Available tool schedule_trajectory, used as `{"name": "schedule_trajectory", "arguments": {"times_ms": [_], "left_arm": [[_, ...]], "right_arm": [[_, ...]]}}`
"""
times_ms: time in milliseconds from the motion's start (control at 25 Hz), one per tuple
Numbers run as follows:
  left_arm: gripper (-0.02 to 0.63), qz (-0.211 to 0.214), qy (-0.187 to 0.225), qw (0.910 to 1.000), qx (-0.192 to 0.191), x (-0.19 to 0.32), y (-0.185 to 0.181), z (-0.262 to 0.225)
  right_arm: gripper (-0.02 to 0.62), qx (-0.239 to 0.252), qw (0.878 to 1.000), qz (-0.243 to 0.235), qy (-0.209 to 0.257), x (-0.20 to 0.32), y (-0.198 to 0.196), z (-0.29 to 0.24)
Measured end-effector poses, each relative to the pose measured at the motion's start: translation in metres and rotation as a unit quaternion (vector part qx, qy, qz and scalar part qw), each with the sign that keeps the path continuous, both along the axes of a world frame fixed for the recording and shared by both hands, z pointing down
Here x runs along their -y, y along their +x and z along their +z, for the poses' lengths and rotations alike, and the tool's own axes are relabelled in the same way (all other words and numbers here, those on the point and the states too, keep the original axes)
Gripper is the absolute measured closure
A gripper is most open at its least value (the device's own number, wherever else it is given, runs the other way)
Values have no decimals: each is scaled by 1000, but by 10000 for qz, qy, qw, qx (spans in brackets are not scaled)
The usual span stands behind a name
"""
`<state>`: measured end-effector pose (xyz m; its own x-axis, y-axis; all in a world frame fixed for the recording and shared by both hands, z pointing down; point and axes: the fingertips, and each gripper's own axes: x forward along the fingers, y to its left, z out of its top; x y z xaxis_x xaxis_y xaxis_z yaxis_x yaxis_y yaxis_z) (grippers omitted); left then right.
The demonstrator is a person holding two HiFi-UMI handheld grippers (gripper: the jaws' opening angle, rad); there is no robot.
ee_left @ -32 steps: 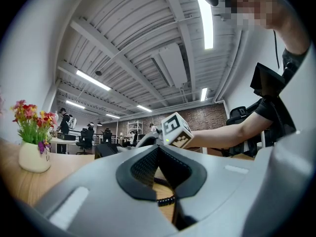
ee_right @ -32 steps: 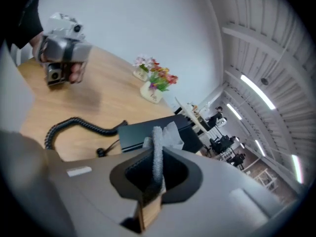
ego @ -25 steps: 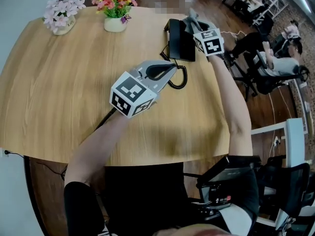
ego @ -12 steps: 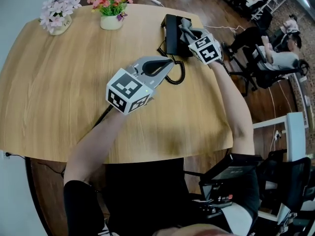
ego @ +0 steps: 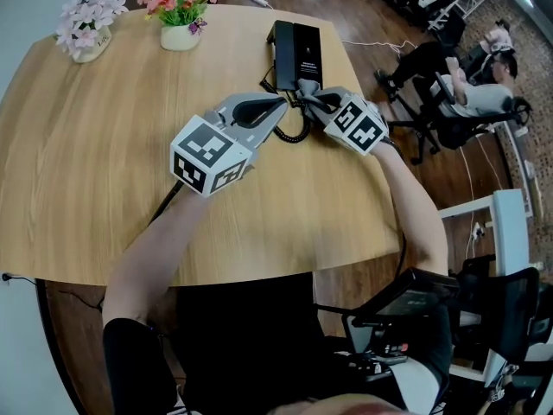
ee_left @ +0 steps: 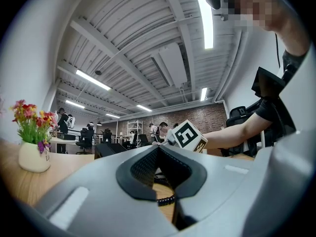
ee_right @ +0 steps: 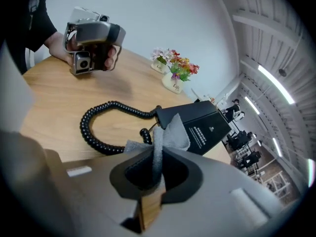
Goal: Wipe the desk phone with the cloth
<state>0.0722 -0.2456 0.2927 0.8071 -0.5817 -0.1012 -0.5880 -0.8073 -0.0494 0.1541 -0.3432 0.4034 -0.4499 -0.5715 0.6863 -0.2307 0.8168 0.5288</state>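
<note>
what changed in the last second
The right gripper, shut on the cloth, drew back toward the person along the desk phone, from its far part to its near end. The left gripper stayed shut and empty beside the coiled cord; the phone stayed put.

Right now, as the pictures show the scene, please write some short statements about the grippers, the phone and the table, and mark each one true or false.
1. The right gripper holds a grey cloth between its jaws. True.
2. The left gripper grips the coiled cord. False: its jaws are together on nothing, and the cord lies on the table.
3. The desk phone is white. False: it is black.
4. Two flower pots, one with red and yellow flowers and one with pale flowers, stand on the table. True.
</note>
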Motion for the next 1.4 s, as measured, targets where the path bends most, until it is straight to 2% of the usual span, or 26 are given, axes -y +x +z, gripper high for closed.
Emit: {"name": "schedule_trajectory", "arguments": {"times_ms": [80, 160, 320, 400, 520, 680, 800, 1080, 1400], "left_arm": [[604, 14, -7, 10000, 8, 0, 0, 0], [604, 27, -4, 10000, 18, 0, 0, 1], [603, 8, 11, 10000, 6, 1, -1, 1], [603, 10, 7, 10000, 6, 1, 0, 3], [604, 46, 8, 10000, -7, -1, 3, 2], [604, 71, 9, 10000, -11, -2, 2, 1], [604, 99, 13, 10000, -4, -3, 2, 1], [604, 81, 21, 10000, 12, -2, 0, 1], [604, 24, -2, 10000, 39, -1, -4, 4]], "right_arm": [[575, 230, 9997, 91, 48, 8, 4, -14], [575, 687, 9955, 430, 484, 37, 11, -46], [575, 1628, 9673, 1210, 1524, 118, 21, -110], [575, 1775, 9580, 1367, 1789, 148, 17, -121], [575, 1716, 9537, 1508, 1955, 179, 9, -121], [575, 1437, 9592, 1628, 1810, 204, 5, -103], [577, 1339, 9643, 1572, 1660, 199, 7, -93], [577, 832, 9803, 1066, 1442, 135, 6, -64], [577, 626, 9882, 826, 1124, 54, 15, -22]]}}
